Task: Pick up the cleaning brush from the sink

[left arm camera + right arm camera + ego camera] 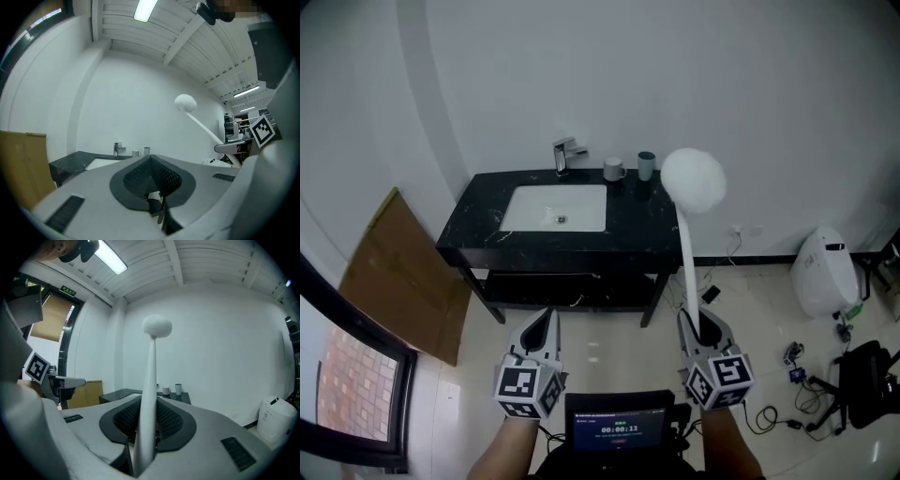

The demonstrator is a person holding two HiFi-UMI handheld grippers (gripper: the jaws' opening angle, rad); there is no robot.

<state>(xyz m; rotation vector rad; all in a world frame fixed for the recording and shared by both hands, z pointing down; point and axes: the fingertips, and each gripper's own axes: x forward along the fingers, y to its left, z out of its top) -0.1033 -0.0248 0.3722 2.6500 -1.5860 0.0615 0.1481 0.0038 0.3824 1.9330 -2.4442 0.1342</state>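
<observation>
The cleaning brush (685, 246) is a long white handle with a round fluffy white head. My right gripper (698, 323) is shut on the lower handle, and the brush stands up out of it, well in front of the vanity. In the right gripper view the brush handle (149, 380) rises between the pads of the right gripper (149, 404). My left gripper (546, 321) is shut with nothing in it, level beside the right one; the left gripper (151, 163) shows its pads meeting. The white sink (525, 221) sits in a black counter, away from both grippers.
A chrome faucet (563, 155) and two cups (614, 170) stand on the counter behind the sink. A brown board (403, 272) leans at the left. A white appliance (825, 272), cables and a black bag (867, 375) lie on the floor at the right.
</observation>
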